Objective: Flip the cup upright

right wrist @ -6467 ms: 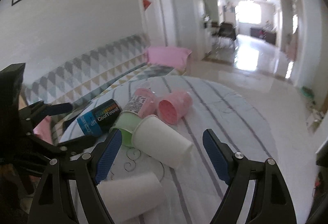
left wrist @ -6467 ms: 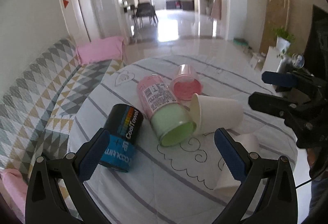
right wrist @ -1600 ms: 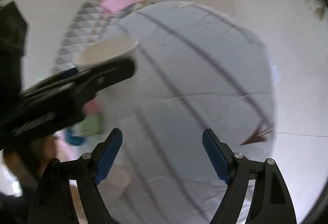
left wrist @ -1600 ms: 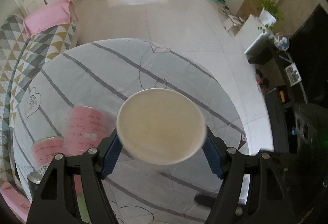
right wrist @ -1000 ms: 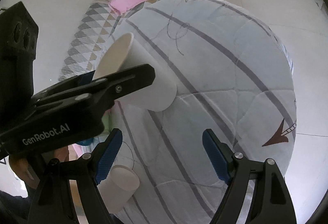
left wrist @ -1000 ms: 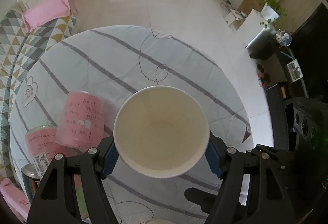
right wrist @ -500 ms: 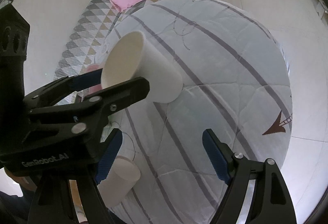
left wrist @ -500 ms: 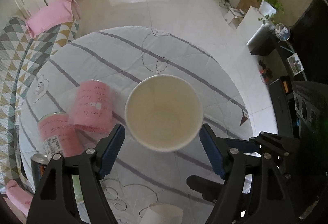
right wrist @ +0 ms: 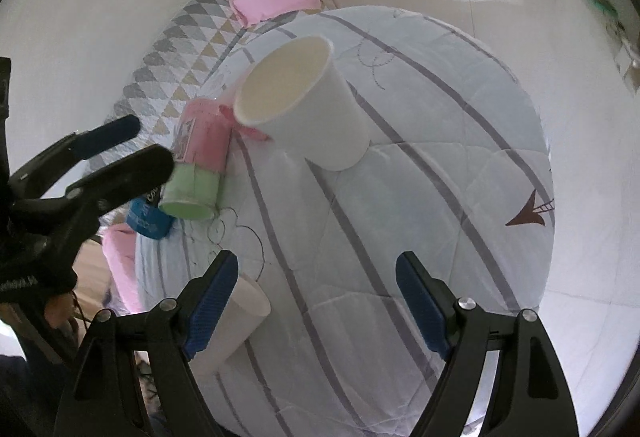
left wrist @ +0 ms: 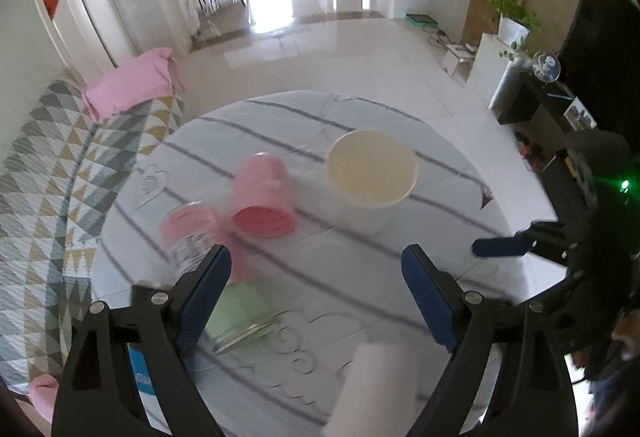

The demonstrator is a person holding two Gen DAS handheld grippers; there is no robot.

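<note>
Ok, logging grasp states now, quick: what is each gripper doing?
Left gripper: open, holding nothing; white cup stands upright beyond it.
Right gripper: open, holding nothing.

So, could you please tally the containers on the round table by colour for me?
White paper cups: 2, one upright, one lying on its side.
Pink cup: 1, on its side.
Pink-and-green bottle: 1, on its side.
Blue-and-black can: 1, partly hidden.
Total: 5.
</note>
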